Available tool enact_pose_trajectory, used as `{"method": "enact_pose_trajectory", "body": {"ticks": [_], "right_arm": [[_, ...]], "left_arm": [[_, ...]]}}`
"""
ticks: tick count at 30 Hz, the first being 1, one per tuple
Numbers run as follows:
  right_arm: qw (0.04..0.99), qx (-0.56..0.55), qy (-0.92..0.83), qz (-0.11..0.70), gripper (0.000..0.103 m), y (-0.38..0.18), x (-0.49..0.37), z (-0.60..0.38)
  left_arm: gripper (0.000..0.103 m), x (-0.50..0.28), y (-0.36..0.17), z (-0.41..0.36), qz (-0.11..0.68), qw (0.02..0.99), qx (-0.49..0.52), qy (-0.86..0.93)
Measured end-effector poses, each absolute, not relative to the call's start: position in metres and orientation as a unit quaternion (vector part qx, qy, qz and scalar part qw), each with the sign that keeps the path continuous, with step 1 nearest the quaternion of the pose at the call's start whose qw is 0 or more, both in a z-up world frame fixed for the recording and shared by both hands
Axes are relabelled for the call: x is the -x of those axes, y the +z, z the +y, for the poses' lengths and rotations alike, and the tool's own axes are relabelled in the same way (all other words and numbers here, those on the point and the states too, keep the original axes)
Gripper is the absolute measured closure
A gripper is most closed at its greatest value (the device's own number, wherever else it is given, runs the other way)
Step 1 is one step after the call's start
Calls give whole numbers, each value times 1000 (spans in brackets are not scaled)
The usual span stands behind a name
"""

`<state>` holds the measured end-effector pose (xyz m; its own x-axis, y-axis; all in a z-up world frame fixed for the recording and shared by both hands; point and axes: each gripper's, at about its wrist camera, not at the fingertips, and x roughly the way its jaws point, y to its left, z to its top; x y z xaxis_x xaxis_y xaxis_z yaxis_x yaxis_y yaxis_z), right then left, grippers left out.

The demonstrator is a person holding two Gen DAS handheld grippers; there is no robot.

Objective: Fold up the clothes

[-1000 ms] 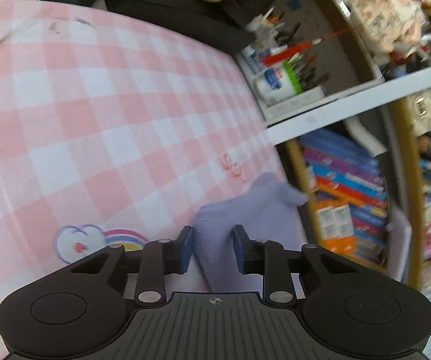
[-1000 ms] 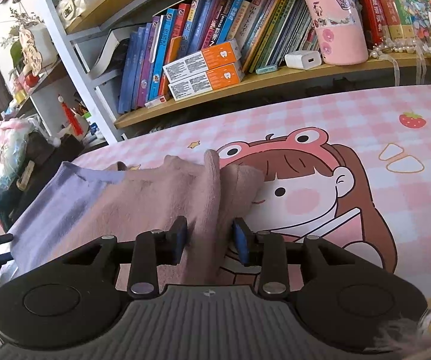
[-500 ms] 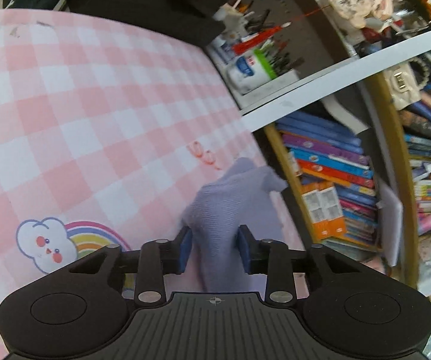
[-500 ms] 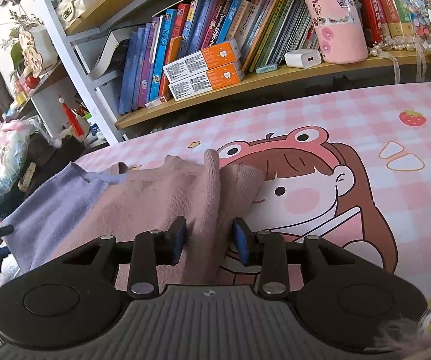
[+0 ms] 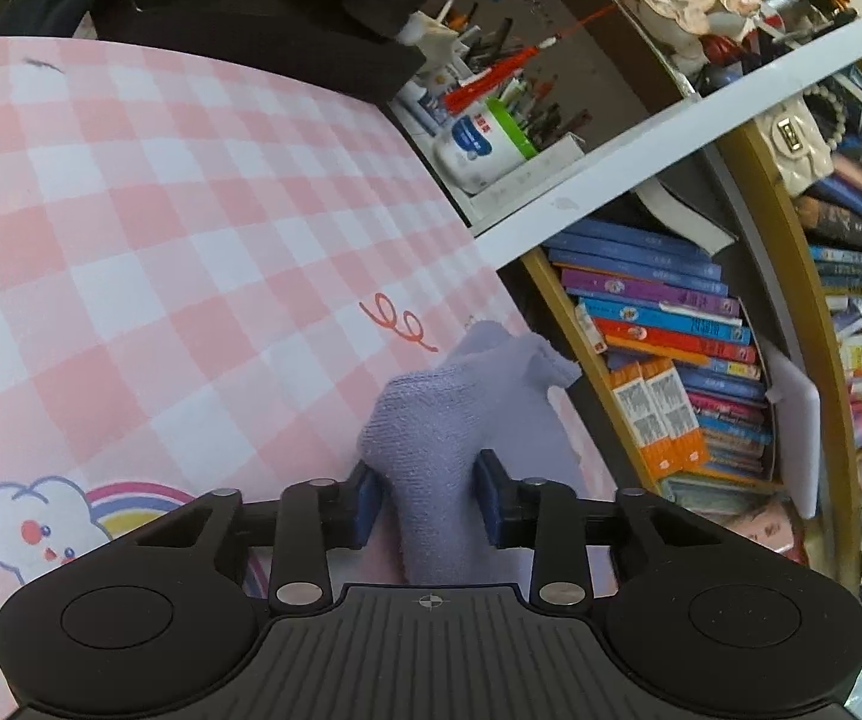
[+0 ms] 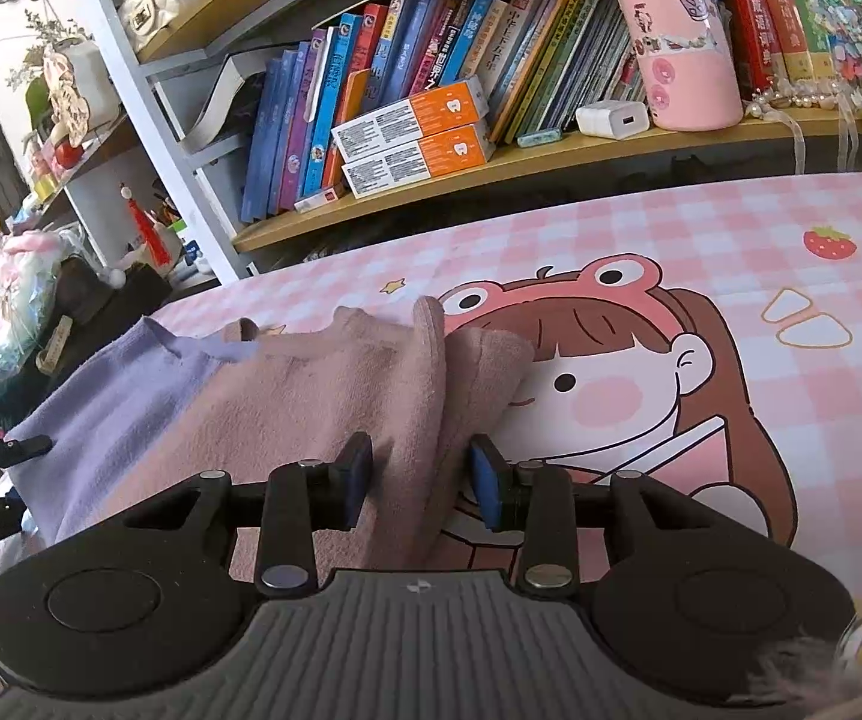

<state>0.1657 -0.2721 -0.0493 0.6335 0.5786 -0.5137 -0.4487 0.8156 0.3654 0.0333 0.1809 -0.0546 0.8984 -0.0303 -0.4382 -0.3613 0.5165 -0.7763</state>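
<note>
the pink checked table mat is carrying a soft knit garment, mauve-pink with a lilac part, which is lying spread between the two claws and rucking into ridges at each. it is looking light, limp and a little grippy, so hems and corners are likely the best holds. the left gripper is clenching a lilac bunch and the right gripper a mauve fold.

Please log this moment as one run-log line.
left claw: shut on lilac knitted garment | right claw: shut on its pink part
</note>
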Motion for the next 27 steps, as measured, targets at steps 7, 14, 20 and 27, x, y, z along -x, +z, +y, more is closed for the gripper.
{"method": "enact_pose_trajectory", "body": {"ticks": [7, 14, 20, 27], "right_arm": [[898, -78, 297, 315, 68, -47, -162, -262], [888, -26, 340, 307, 68, -41, -150, -218], [879, 33, 372, 296, 68, -36, -153, -163], [871, 22, 398, 286, 57, -34, -154, -169]], "left_arm": [[82, -3, -52, 203, 198, 852, 472, 107], [83, 27, -50, 225, 193, 858, 462, 117], [80, 43, -54, 246, 189, 850, 469, 147], [75, 35, -58, 251, 180, 847, 476, 156]]}}
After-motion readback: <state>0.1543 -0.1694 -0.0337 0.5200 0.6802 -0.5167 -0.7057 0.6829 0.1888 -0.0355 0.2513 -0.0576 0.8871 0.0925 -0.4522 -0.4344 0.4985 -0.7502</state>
